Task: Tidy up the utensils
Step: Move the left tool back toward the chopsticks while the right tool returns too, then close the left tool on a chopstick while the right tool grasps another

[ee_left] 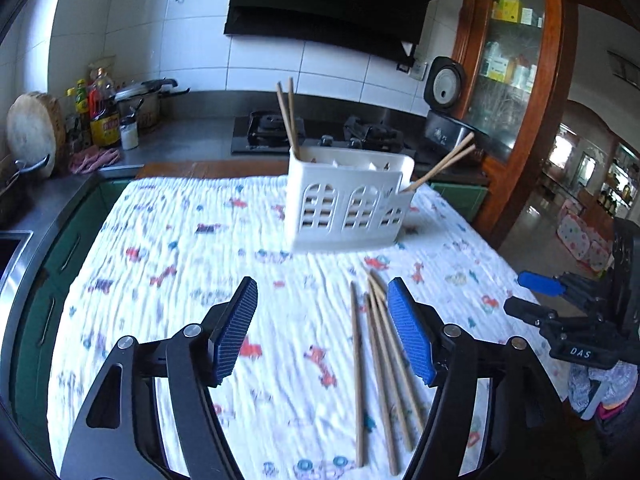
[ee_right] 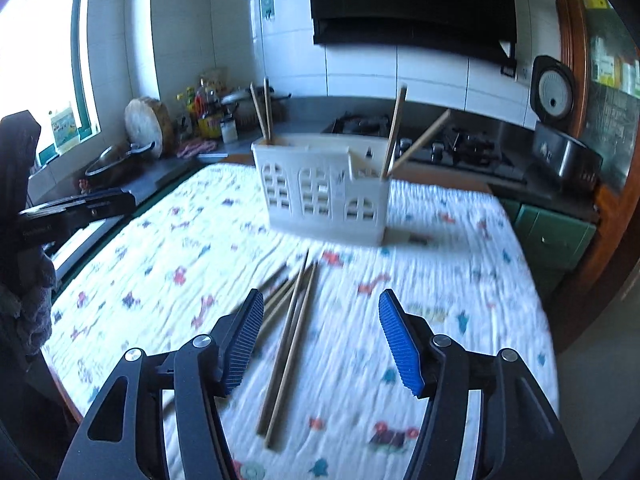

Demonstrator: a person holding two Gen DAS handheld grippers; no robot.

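Observation:
A white plastic utensil holder [ee_left: 348, 204] [ee_right: 326, 196] stands on the patterned cloth. Two chopsticks stand in its left compartment [ee_left: 289, 114] and two lean in its right one [ee_left: 444, 166]. Several loose wooden chopsticks [ee_left: 380, 368] [ee_right: 288, 340] lie on the cloth in front of it. My left gripper [ee_left: 322, 330] is open and empty, above the cloth just left of the loose chopsticks. My right gripper [ee_right: 320, 338] is open and empty, above the loose chopsticks. The right gripper also shows at the right edge of the left wrist view [ee_left: 532, 296].
The table [ee_left: 168, 170] is covered by a white printed cloth [ee_left: 180, 272]. Behind it runs a counter with a gas stove [ee_left: 320, 132], a rice cooker [ee_left: 444, 120], bottles [ee_left: 100, 116] and a pot [ee_left: 148, 100]. A sink [ee_left: 12, 252] is at the left.

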